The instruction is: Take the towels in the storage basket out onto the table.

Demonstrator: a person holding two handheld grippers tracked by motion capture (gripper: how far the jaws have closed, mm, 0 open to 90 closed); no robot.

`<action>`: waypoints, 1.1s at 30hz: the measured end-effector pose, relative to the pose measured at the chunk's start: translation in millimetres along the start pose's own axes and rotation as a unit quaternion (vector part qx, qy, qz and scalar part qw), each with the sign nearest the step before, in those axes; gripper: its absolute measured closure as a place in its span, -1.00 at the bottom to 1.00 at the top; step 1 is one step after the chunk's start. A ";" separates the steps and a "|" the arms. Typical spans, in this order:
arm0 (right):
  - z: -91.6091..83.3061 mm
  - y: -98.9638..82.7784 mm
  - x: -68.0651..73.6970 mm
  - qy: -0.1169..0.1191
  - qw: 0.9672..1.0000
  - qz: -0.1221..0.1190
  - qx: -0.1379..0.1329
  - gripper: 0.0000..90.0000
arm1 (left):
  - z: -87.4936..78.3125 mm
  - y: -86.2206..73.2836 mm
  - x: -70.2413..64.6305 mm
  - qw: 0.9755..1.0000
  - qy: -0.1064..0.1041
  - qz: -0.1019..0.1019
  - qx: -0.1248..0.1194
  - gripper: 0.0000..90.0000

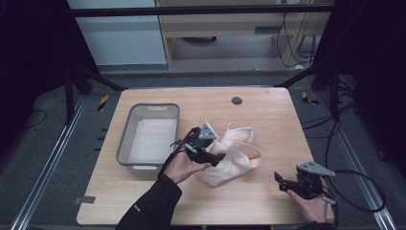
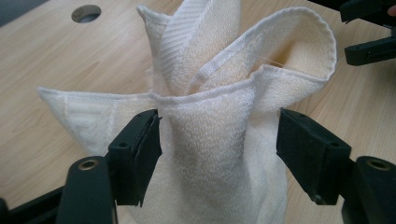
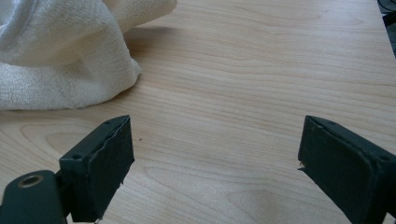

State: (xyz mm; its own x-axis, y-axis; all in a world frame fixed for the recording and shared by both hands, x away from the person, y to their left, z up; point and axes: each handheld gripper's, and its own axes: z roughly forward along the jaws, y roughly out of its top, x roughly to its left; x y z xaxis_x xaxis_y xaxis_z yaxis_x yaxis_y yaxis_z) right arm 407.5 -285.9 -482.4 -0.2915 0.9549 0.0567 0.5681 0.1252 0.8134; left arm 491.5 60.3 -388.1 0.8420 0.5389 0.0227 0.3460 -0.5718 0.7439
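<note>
The cream towel (image 1: 233, 154) lies bunched mid-tabletop (image 1: 268, 110), right of the grey bin (image 1: 125, 139). My left gripper (image 2: 219, 140) sits spread around its fold, pads off the cloth. My right gripper (image 3: 215, 163), jaws wide and empty, hovers well off to the right.

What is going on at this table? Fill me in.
A person works a cream towel with two handheld grippers. The left gripper has its fingers spread open around the bunched towel, not pinching it. The right gripper waits open over bare wood beside the towel. A grey bin with a white lining sits left of the towel on the table.
</note>
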 end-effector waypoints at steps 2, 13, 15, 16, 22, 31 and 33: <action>-0.2 -0.2 0.0 0.001 1.000 0.004 0.000 -0.77 | -6.7 -1.6 0.7 1.000 0.000 0.001 -0.004 -0.37; -1.1 -0.3 -0.3 0.003 1.000 0.009 0.000 -0.78 | -49.5 -29.6 14.1 0.999 0.037 -0.012 -0.033 -0.43; -1.4 -0.2 0.1 0.003 1.000 0.011 0.000 -0.78 | -59.2 -36.2 17.7 0.998 0.048 -0.018 -0.041 -0.43; -1.3 -0.1 0.0 0.004 1.000 0.010 0.000 -0.78 | -64.4 -39.6 19.4 0.997 0.055 -0.023 -0.047 -0.42; -1.1 -0.3 -0.2 0.003 1.000 0.010 0.000 -0.78 | -90.8 -64.8 28.4 0.994 0.074 -0.049 -0.070 -0.41; -0.4 -1.5 -0.4 0.002 1.000 0.014 0.001 -0.78 | -127.0 -110.6 40.8 0.985 0.115 -0.090 -0.092 -0.39; 0.0 -1.6 -0.5 0.002 1.000 0.012 0.001 -0.78 | -132.2 -120.2 42.8 0.983 0.123 -0.100 -0.098 -0.38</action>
State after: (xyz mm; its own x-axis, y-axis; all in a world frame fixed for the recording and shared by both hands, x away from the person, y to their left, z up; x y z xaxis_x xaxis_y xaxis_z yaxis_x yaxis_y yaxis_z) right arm 406.7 -286.6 -483.8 -0.2798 0.9568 0.0788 0.5771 0.1020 0.8103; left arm 431.2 233.8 -388.2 0.6315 0.7753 0.0047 0.3889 -0.3220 0.8632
